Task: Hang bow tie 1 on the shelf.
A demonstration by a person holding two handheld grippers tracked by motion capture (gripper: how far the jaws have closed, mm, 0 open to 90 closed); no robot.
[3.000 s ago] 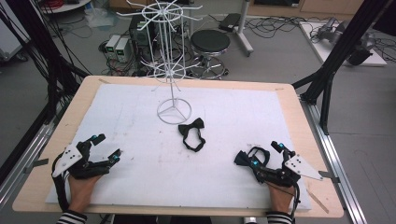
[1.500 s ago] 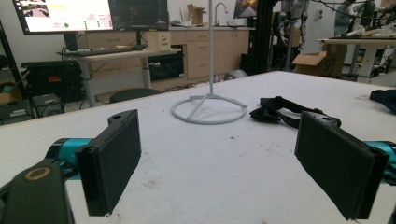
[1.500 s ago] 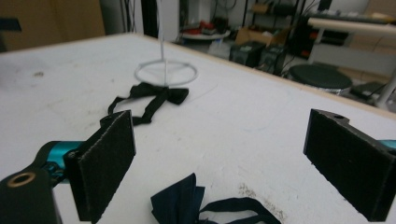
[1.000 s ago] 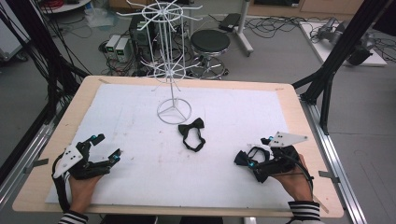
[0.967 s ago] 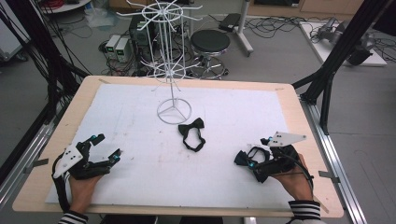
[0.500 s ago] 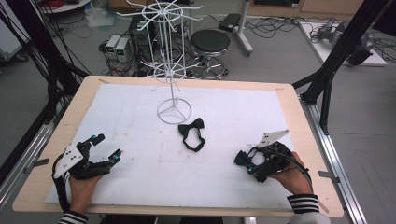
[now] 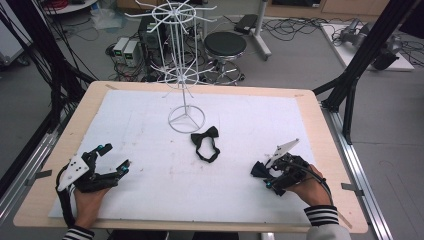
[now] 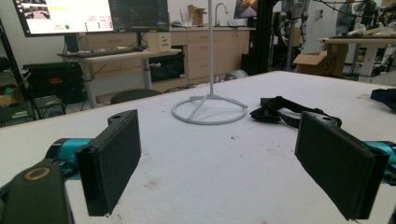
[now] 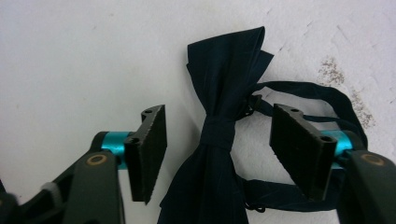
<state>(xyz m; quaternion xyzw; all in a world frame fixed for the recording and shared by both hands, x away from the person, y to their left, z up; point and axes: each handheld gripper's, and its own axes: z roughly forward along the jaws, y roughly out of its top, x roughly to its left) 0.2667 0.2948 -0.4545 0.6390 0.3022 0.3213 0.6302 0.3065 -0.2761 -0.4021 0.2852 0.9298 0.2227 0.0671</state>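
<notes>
Right gripper [image 7: 263, 176] is hovering near the table's right front, well apart from the tie. Jaws half spread, have just been closing, pinching nothing. Left gripper [image 7: 114, 156] is resting wide open, empty.

Best approach, judging: reopening jaws, straddling centre knot, lowering before squeezing.

Black bow tie [image 7: 206, 142] is lying flat mid-table, just beside white stand base [image 7: 186, 120], thin strap looping toward person.

Even, bright overhead light, soft shadows; near foreground perhaps slightly blurred.

Left tongs [image 7: 114, 156] wide, right tongs [image 9: 219, 140] half-closed
</notes>
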